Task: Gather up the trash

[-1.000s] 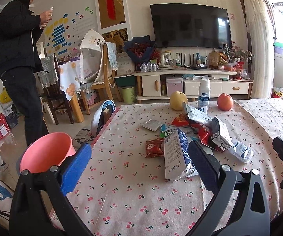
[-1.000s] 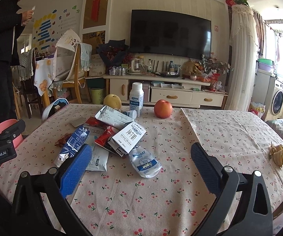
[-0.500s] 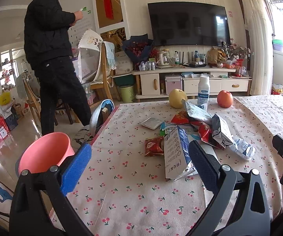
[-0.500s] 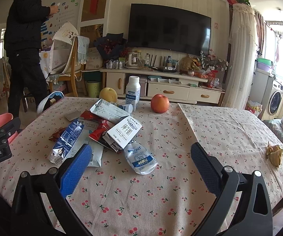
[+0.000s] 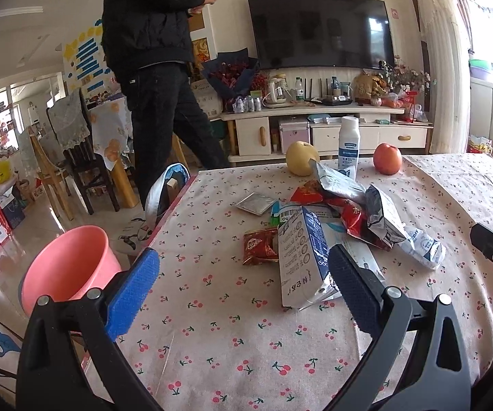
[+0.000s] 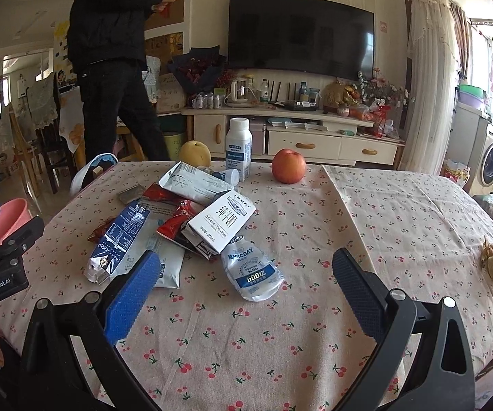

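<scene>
Two milk cartons [image 6: 224, 224], one upright bottle [image 6: 238, 147], one apple [image 6: 288, 170], one pear [image 6: 195, 153], one pink bucket [image 5: 66, 269].

Left wrist view: low over the near left corner of the tabletop [image 5: 232, 311], facing the television [image 5: 320, 29] at 12 o'clock. Left claw [image 5: 243, 284] frames the bottom edge, jaws apart. Pink bucket [image 5: 68, 267] at 9 o'clock, close.

Right wrist view: same low height, set further right, same heading; right claw [image 6: 246, 284] in foreground, jaws apart.

Shared: wrapper pile [image 5: 332, 219] [image 6: 191, 219], white bottle [image 5: 348, 142] [image 6: 238, 149], apple [image 5: 387, 158] [image 6: 288, 165], television [image 6: 301, 36], standing person [image 5: 157, 68] [image 6: 112, 65]. Each view catches the other claw at its edge.
</scene>
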A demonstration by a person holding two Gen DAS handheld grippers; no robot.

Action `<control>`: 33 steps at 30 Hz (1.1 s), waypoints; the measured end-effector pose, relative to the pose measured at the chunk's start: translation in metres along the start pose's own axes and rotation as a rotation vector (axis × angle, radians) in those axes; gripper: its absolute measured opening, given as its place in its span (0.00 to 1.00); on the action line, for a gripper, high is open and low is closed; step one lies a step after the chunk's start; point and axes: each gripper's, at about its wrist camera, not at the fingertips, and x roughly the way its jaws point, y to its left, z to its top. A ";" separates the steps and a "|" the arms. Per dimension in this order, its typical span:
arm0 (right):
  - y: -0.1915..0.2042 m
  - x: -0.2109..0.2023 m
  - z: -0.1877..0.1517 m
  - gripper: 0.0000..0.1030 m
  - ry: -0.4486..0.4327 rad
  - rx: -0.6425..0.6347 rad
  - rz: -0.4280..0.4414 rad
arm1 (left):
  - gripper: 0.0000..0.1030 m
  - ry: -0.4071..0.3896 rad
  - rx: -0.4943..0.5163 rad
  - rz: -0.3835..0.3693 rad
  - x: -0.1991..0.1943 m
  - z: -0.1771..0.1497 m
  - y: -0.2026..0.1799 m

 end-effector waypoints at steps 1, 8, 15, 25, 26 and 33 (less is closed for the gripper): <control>0.000 0.002 0.000 0.96 0.006 0.000 0.002 | 0.96 0.002 0.005 -0.001 0.001 0.000 -0.001; -0.004 0.014 0.001 0.96 0.040 -0.001 0.007 | 0.96 0.017 0.028 -0.011 0.008 -0.002 -0.007; -0.020 0.030 0.003 0.96 0.086 0.049 0.023 | 0.96 0.062 0.021 -0.082 0.020 -0.001 -0.006; -0.057 0.066 -0.003 0.96 0.231 0.258 0.130 | 0.96 0.206 -0.091 -0.254 0.068 0.001 -0.001; -0.058 0.071 -0.005 0.96 0.250 0.271 0.143 | 0.96 0.220 -0.073 -0.250 0.074 0.000 -0.006; -0.053 0.096 -0.011 0.95 0.334 0.237 0.178 | 0.96 0.262 0.072 -0.250 0.099 -0.003 -0.038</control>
